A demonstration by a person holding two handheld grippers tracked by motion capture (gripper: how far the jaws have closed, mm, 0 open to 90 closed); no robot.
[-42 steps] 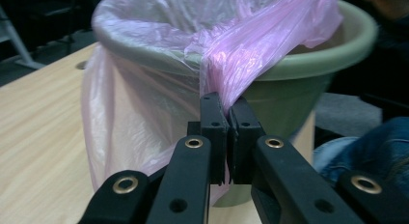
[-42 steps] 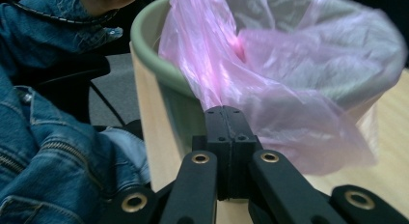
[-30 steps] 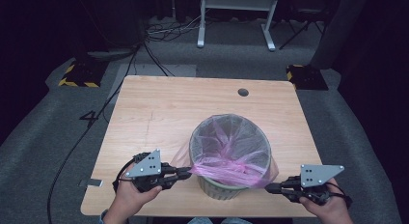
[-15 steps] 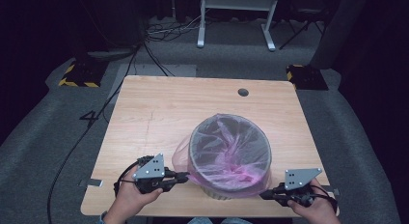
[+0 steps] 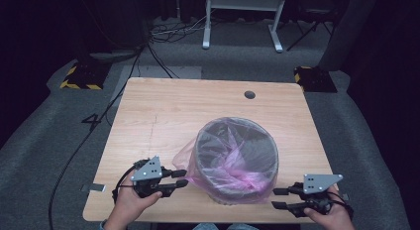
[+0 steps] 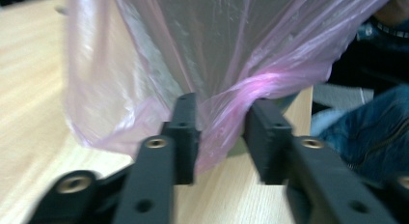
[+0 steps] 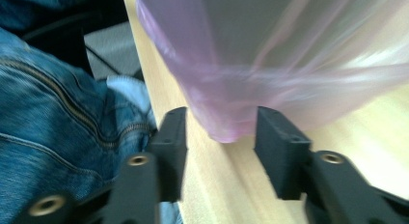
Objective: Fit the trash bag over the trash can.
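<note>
High view had the pink bag [image 5: 233,163] over the bin [image 5: 236,160], lower middle of the desk [image 5: 163,111]; you'd just been opening left gripper [image 5: 181,177] and right gripper [image 5: 277,198], letting the liner's hem between them settle.

A wooden table [image 5: 163,116] stands on grey carpet [image 5: 59,155] in a dark room. Beyond the table a white metal frame [image 5: 242,17] rises, cables [image 5: 171,34] left of it. Yellow-black striped blocks [image 5: 79,77] flank the table's far corners.
</note>
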